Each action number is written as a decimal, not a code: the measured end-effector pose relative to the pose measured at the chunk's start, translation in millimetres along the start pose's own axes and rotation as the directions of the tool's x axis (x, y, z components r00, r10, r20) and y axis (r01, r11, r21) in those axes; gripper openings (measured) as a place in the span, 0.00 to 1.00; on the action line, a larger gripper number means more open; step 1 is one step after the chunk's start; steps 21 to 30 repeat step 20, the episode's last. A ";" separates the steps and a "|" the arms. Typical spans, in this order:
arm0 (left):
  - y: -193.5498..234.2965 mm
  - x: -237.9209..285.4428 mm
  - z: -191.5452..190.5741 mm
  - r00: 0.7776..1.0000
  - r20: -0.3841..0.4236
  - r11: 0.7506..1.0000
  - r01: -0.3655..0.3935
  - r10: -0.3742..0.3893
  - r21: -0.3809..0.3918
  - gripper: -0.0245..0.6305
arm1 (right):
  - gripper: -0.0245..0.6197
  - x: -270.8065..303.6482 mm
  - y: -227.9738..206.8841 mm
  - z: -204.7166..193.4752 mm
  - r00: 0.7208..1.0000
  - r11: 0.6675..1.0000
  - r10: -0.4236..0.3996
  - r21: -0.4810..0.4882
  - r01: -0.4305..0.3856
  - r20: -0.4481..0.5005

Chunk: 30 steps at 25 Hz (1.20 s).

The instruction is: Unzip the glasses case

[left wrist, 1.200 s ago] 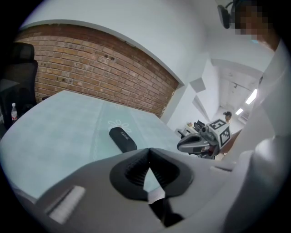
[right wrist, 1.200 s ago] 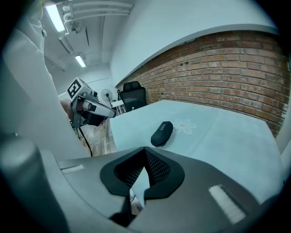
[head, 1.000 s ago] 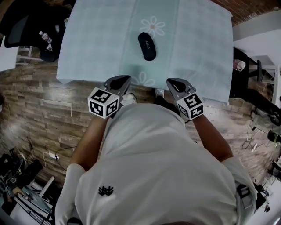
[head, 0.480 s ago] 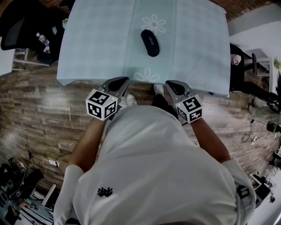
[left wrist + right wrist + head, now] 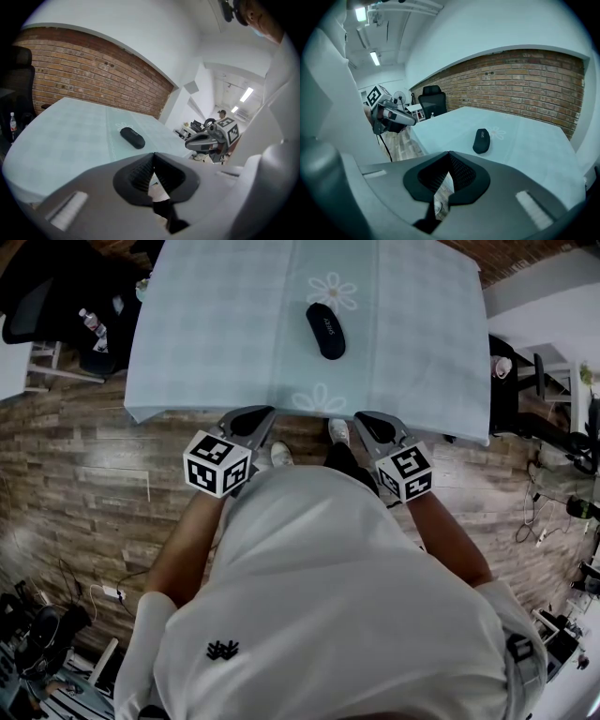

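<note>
I am holding the left gripper (image 5: 251,416) and right gripper (image 5: 373,418) just off the near edge of the table, each with its 2 jaws resting together and gripping nothing. The black glasses case (image 5: 325,331) is lying closed on the pale blue tablecloth (image 5: 206,324), well apart from both.

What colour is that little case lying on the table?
The case is black, with small pale print on its top. It shows best in the head view.
</note>
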<state>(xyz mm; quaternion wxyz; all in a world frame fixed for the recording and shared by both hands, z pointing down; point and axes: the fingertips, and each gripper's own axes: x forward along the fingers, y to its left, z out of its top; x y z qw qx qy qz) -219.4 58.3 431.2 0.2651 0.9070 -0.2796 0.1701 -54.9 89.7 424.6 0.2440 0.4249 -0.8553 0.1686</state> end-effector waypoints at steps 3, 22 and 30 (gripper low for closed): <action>4.9 -3.8 -1.5 1.000 -0.001 1.000 -0.001 0.001 0.000 0.12 | 0.04 3.6 4.4 2.0 1.000 1.000 0.004 -0.005 -0.004 -0.004; 22.2 -12.1 -13.8 1.000 0.003 1.000 -0.018 0.018 -0.016 0.12 | 0.04 14.1 8.9 4.6 1.000 1.000 0.000 -0.018 0.000 -0.012; 22.2 -12.1 -13.8 1.000 0.003 1.000 -0.018 0.018 -0.016 0.12 | 0.04 14.1 8.9 4.6 1.000 1.000 0.000 -0.018 0.000 -0.012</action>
